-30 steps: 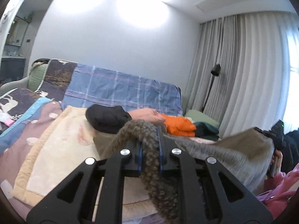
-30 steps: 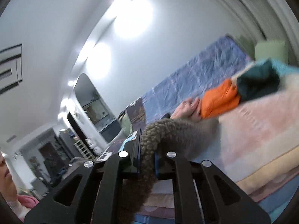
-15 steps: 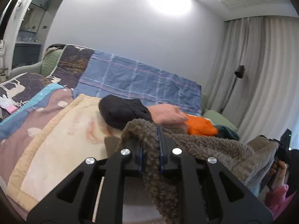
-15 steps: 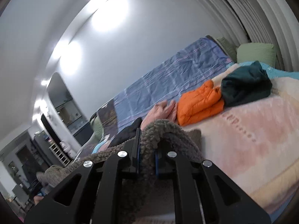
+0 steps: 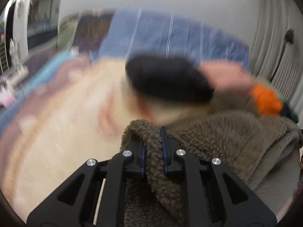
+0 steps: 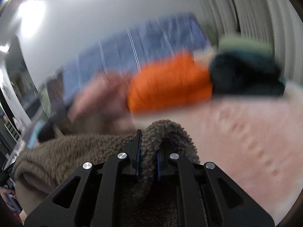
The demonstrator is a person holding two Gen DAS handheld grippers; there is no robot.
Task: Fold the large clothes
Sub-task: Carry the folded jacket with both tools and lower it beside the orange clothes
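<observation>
Left wrist view: looked forward from behind the left hand-held gripper (image 5: 153,149), low and close over the bed (image 5: 62,124).
Right wrist view: likewise behind the right hand-held gripper (image 6: 148,151).
Shared: orange garment (image 5: 266,99) ahead.

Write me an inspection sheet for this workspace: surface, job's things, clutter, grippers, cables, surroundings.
Surface: bed covered with a cream and pink blanket, blurred by motion.
Job's things: brown fleece garment, bunched between both grippers.
Clutter: folded black garment, pink garment, orange jacket and dark green garment in a row at the far side.
Grippers: left gripper and right gripper each shut on fleece.
Cables: nothing seen.
Surroundings: blue plaid cover, grey curtains, floor lamp.
</observation>
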